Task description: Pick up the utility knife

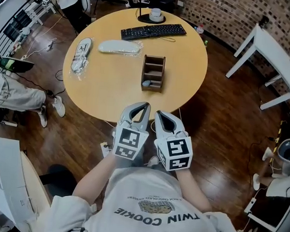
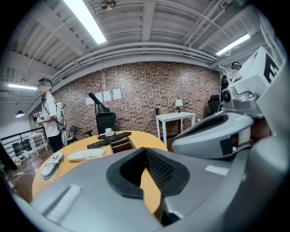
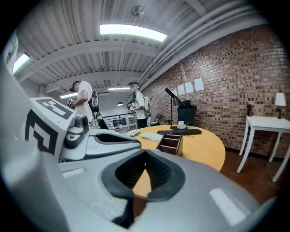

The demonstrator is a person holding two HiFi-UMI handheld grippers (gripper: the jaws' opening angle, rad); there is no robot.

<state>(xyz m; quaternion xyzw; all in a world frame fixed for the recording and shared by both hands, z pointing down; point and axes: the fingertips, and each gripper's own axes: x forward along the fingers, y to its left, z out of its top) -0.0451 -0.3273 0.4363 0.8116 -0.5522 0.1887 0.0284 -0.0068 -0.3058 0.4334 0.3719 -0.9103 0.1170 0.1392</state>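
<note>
Approach step, nothing is picked yet. Landmark is the wooden organizer [image 1: 153, 72] on the round table [image 1: 187, 66]. Well left of the organizer lies a bagged item [image 1: 81, 55]. Between that and the organizer, a bit farther back, is a white oblong pouch [image 1: 119, 47]. Behind the organizer is a black keyboard [image 1: 153, 31]. No clear utility knife shows in any view. The best candidate is a small grey-blue thing [image 1: 146, 83] in the organizer's nearest compartment, left corner, but it is too small to be sure. The left gripper [image 1: 144, 106] hovers in front of the organizer, off the table's near edge, pointing toward it. Its jaws are closed tip to tip with nothing between them, and the left gripper view [image 2: 145, 149] shows only table through the gap. The right gripper [image 1: 159, 114] sits just beside the left one, also in front of the organizer, jaws together and empty, as the right gripper view [image 3: 145, 152] shows. Next move, as I judge it: bring one gripper forward over the table to the organizer's near compartment, spread its jaws first, line them across the thing's narrow side, then close. The risk is the compartment walls blocking the jaws.
</note>
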